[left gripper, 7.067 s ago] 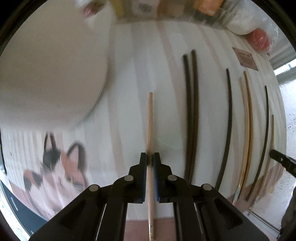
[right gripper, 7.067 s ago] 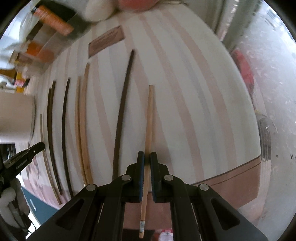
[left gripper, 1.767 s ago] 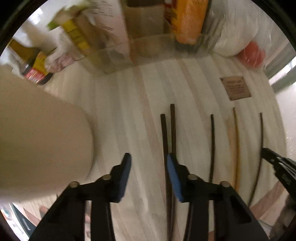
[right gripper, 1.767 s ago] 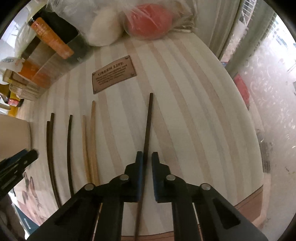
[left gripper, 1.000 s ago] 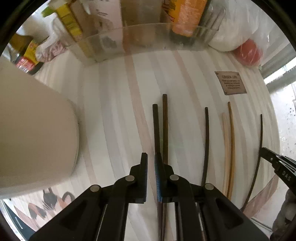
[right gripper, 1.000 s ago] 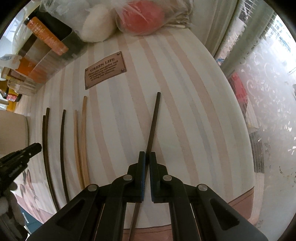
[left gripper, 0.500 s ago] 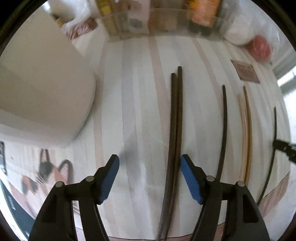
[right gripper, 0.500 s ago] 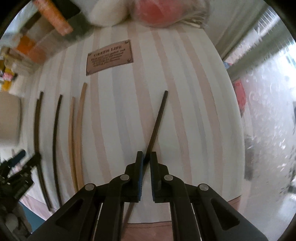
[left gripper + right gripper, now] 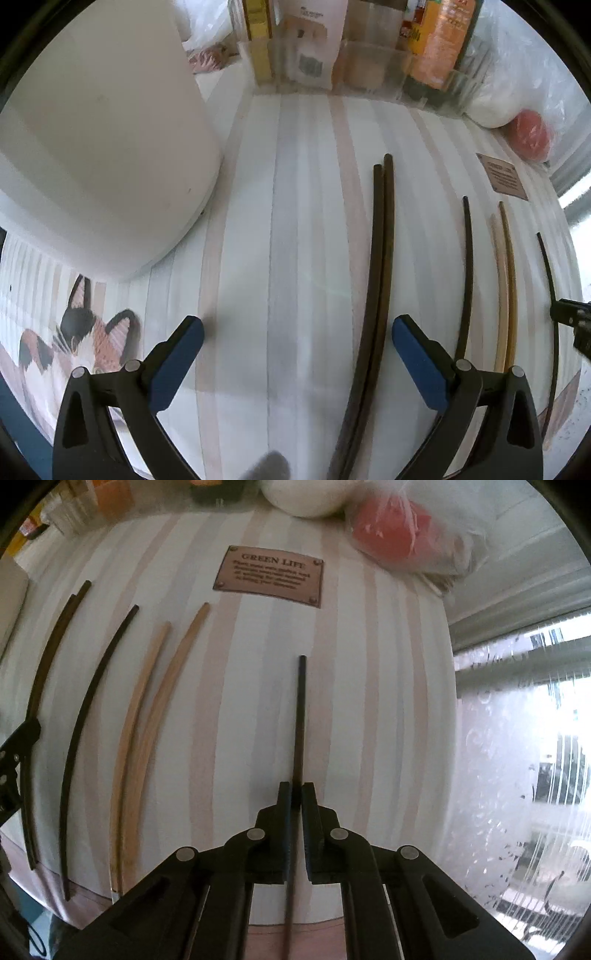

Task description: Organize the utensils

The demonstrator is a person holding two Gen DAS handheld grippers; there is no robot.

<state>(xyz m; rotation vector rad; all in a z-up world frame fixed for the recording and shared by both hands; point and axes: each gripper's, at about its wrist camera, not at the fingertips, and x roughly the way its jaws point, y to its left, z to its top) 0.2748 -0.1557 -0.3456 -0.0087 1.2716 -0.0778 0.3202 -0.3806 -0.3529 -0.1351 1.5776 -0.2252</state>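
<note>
My left gripper has just opened wide, empty; my right gripper pinches a black chopstick that could swivel and miss its lone mate.

Two wrist fisheye views, both steeply downward over one striped tabletop.

Left wrist: looks close along the left gripper toward the clear storage bin at the far edge. Right wrist: looks close along the right gripper toward the brown label plate, window at the right side. Shared: the laid-out chopsticks, the label plate, the red bagged item; each view catches the other gripper at its edge.
</note>
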